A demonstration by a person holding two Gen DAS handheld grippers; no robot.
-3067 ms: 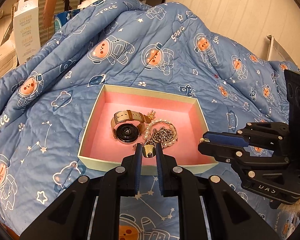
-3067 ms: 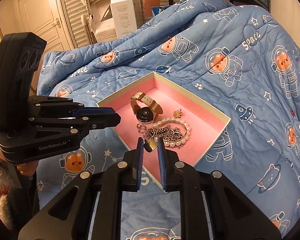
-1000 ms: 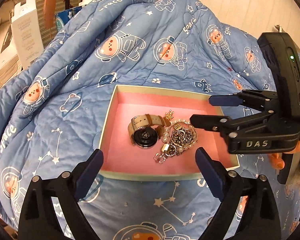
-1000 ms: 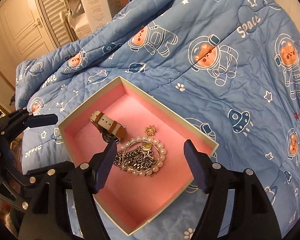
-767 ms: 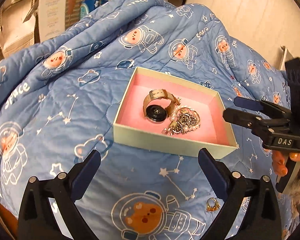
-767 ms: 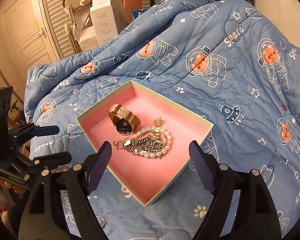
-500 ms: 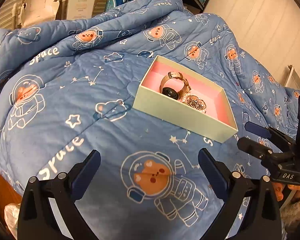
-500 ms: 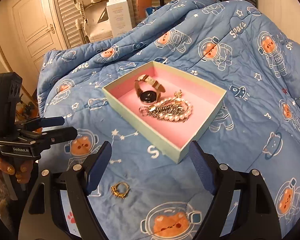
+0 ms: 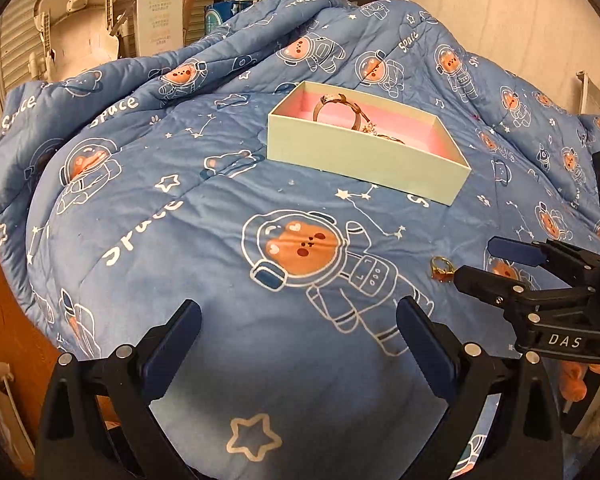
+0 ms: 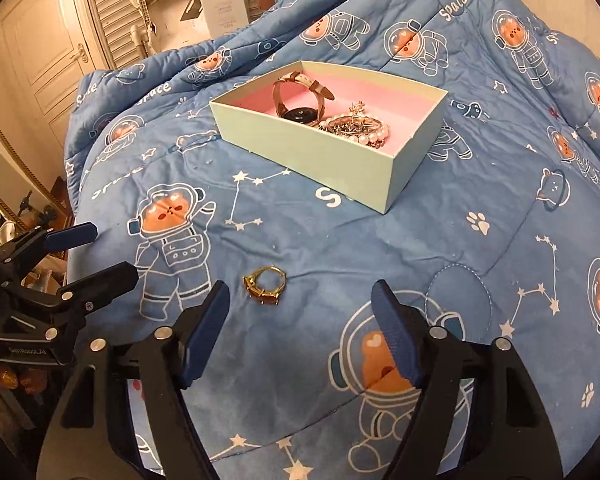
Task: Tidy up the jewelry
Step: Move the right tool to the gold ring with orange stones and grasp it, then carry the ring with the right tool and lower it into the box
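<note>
open quilt (image 10: 440, 248) around ring (image 10: 265, 285) | box (image 10: 328, 160) blocks beyond | left tongs (image 10: 100, 254) flank it

Both grippers are showing black angular frames, silver screws and blue-padded fingers. The right gripper (image 9: 496, 264) is bearing white "DAS" lettering; the left gripper (image 10: 96, 254) is carrying small pale lettering. Orange-painted fingernails are showing beneath each.

Your quilt (image 9: 148, 216) reads "Space" repeatedly. Your right tongs (image 9: 504, 270) carry "DAS"; your left tongs (image 10: 90, 252) carry "GenRobot.AI", barely legible.
</note>
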